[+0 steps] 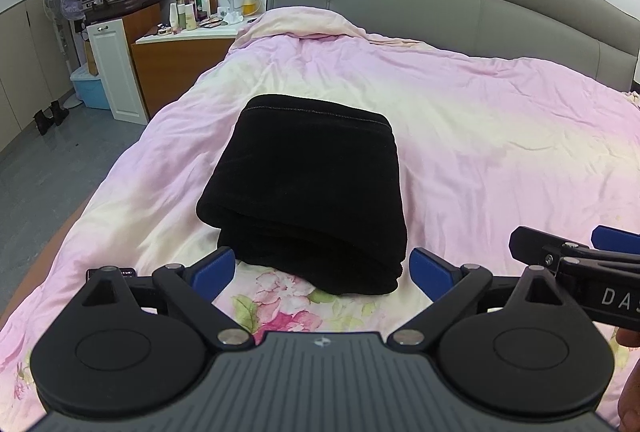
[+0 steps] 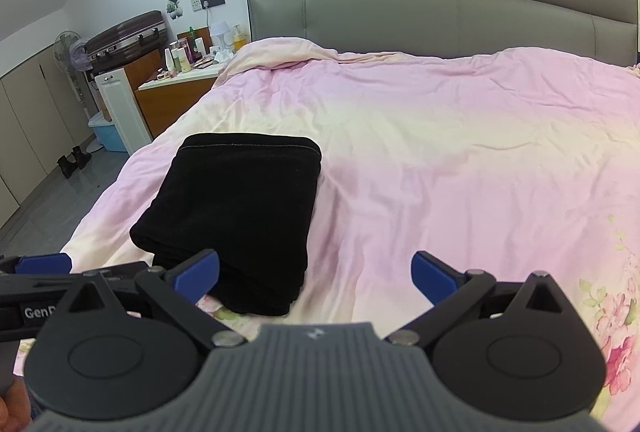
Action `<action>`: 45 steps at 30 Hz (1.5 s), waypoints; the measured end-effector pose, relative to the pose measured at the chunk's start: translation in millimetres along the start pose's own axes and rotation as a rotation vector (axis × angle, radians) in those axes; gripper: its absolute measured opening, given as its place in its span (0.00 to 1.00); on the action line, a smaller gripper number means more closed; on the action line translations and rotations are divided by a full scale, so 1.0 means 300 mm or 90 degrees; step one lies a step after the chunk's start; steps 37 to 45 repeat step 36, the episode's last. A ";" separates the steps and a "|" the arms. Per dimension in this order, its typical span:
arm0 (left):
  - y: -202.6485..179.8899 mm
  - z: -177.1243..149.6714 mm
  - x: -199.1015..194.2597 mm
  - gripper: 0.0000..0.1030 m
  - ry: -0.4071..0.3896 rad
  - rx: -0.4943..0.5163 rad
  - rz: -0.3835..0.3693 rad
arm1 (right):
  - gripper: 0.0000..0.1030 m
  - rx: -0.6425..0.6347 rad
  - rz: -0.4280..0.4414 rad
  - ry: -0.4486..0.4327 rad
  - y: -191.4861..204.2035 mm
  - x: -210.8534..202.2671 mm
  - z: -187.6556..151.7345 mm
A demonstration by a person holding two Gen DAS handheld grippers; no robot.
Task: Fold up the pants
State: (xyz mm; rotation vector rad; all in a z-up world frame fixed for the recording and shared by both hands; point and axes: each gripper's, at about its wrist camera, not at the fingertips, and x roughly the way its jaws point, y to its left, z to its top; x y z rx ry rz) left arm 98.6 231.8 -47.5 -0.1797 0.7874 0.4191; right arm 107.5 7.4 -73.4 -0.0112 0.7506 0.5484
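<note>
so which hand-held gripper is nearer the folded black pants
Left. The left hand-held gripper sits open right at the folded black pants, facing their near edge; the right hand-held gripper, also open, is offset to their right.

Left gripper (image 1: pixel 322 274) level, facing forward, jaws spread wide, blue pads (image 1: pixel 214 272) well apart, nothing between them. Right gripper (image 2: pixel 316 278) same pose, jaws wide apart, nothing gripped. Held side by side and close: right gripper's tip showing at right edge of left wrist view, left gripper's tip at left edge of right wrist view. Bit of hand (image 1: pixel 630 398) visible at lower right of left wrist view.
</note>
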 end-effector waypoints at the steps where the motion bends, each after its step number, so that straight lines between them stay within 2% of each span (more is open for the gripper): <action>1: -0.001 0.001 0.001 1.00 0.001 0.000 0.000 | 0.95 -0.001 -0.002 0.000 0.002 -0.001 -0.001; 45: 0.010 -0.019 -0.019 1.00 0.005 -0.001 0.008 | 0.95 -0.009 -0.005 0.013 0.007 0.006 -0.003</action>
